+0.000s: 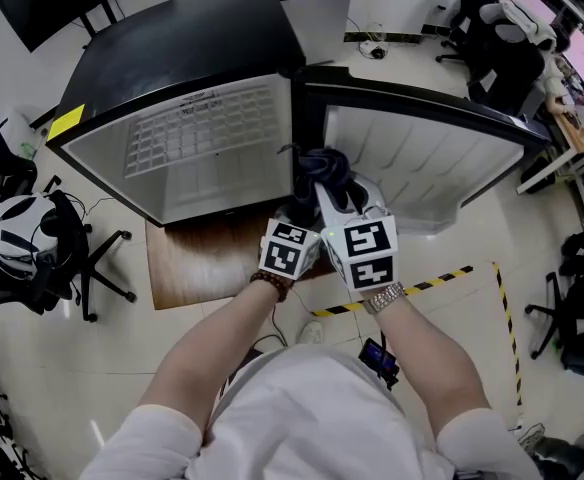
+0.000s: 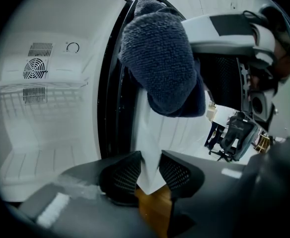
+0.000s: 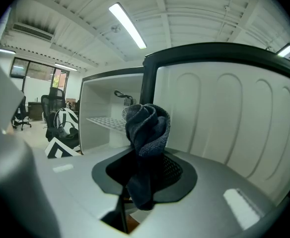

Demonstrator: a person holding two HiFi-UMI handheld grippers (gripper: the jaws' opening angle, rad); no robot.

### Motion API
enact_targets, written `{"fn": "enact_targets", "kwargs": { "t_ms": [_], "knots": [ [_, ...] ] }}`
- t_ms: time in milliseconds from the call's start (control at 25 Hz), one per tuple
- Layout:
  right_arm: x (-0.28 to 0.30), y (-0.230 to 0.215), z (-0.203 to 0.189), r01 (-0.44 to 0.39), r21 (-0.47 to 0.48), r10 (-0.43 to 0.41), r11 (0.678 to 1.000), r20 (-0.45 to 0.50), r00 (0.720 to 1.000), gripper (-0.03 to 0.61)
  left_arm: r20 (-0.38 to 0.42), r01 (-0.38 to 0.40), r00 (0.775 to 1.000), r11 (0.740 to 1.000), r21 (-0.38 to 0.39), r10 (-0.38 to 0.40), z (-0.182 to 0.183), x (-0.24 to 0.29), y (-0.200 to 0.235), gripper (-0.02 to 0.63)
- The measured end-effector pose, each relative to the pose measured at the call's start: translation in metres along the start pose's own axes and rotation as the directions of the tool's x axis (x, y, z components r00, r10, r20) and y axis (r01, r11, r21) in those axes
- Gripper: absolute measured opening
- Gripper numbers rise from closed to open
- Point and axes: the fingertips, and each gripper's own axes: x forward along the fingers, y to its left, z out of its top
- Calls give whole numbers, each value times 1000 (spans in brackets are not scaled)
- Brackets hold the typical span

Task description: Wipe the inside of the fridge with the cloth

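A: So, which step is in hand now?

B: The approach, I think; the wiping itself is not begun. The right gripper (image 3: 145, 167) has its jaws closed on the cloth (image 3: 147, 123), a dark blue bundle that stands up out of the jaws, with a tail hanging below them. The cloth is in the air, in front of the open fridge (image 1: 172, 48), near the hinge side, and I judge it touches no wall.

A: And the other one?

B: The left gripper (image 2: 151, 165) has its jaws partly apart. Through the gap I see only the white lining of the door (image 2: 150, 133), so it seems to hold nothing. It hangs just beside the right gripper, a little lower.

A: Where is the inside, seen from the person?

B: At about eleven o'clock, with the wire shelf (image 1: 202, 128) across it. The door stands open at about two o'clock.

A: What does the next move call for?

B: In my opinion, to carry the cloth toward eleven o'clock, past the black door frame, and to press it flat on an inner wall or the floor below the shelf. The grip must stay firm, because the bundle is thick and loose.
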Motion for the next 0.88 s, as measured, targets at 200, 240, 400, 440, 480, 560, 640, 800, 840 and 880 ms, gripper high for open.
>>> {"fn": "enact_targets", "kwargs": {
  "t_ms": [200, 240, 400, 440, 480, 560, 640, 800, 840, 880],
  "knots": [
    [-5, -13, -3, 27, 10, -27, 1000, 12, 1000, 104, 11, -8, 1000, 1000, 2, 8, 2, 0, 1, 123],
    [-5, -15, -4, 28, 13, -28, 1000, 11, 1000, 104, 10, -9, 1000, 1000, 2, 9, 2, 0, 1, 123],
    [-7, -23, -5, 40, 23, -40, 999, 12, 999, 104, 1, -7, 1000, 1000, -1, 7, 0, 0, 1, 123],
    [-8, -28, -6, 49, 30, -49, 998, 11, 999, 104, 3, -8, 1000, 1000, -1, 8, 1, 0, 1, 123],
    [-9, -33, -8, 60, 38, -60, 997, 9, 998, 104, 6, -9, 1000, 1000, 0, 9, 2, 0, 1, 123],
    [-9, -44, -10, 82, 51, -82, 995, 0, 997, 104, 6, -11, 1000, 1000, 0, 11, 1, -1, 1, 121],
    [-9, -53, -11, 95, 51, -95, 994, -6, 995, 104, 0, -11, 1000, 1000, 0, 11, -1, -1, 1, 121],
    [-9, -56, -13, 110, 46, -110, 993, -3, 994, 104, 3, -15, 1000, 1000, 0, 15, 1, -1, 1, 121],
    [-10, -58, -13, 116, 48, -116, 992, -2, 993, 104, 6, -16, 1000, 1000, 0, 16, 2, -1, 1, 121],
    [-12, -60, -14, 123, 50, -123, 991, -1, 992, 104, 7, -15, 1000, 1000, 0, 15, 3, -1, 1, 121]
  ]
}}
